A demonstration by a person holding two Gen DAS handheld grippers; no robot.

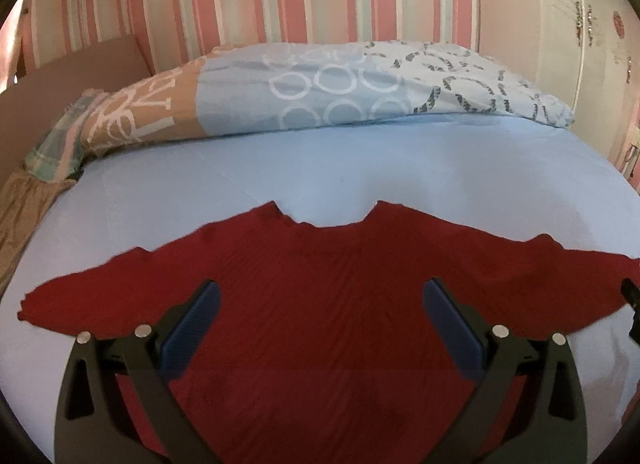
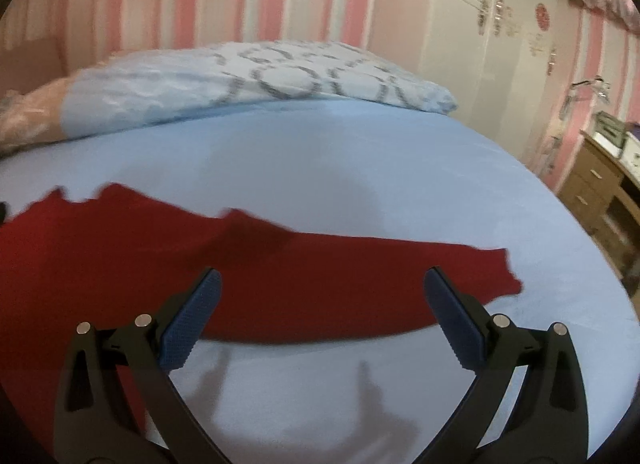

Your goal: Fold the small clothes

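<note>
One red top (image 1: 320, 304) flat | bed (image 1: 320, 168) | two tools spread wide

Matt ribbed red knit top (image 1: 320, 304) on smooth cloth sheet (image 1: 360, 168); textured blue claw pads (image 2: 192, 320).

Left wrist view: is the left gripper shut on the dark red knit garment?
No. The left gripper stands wide open above the dark red knit garment, which lies flat on the light blue bedsheet.
</note>
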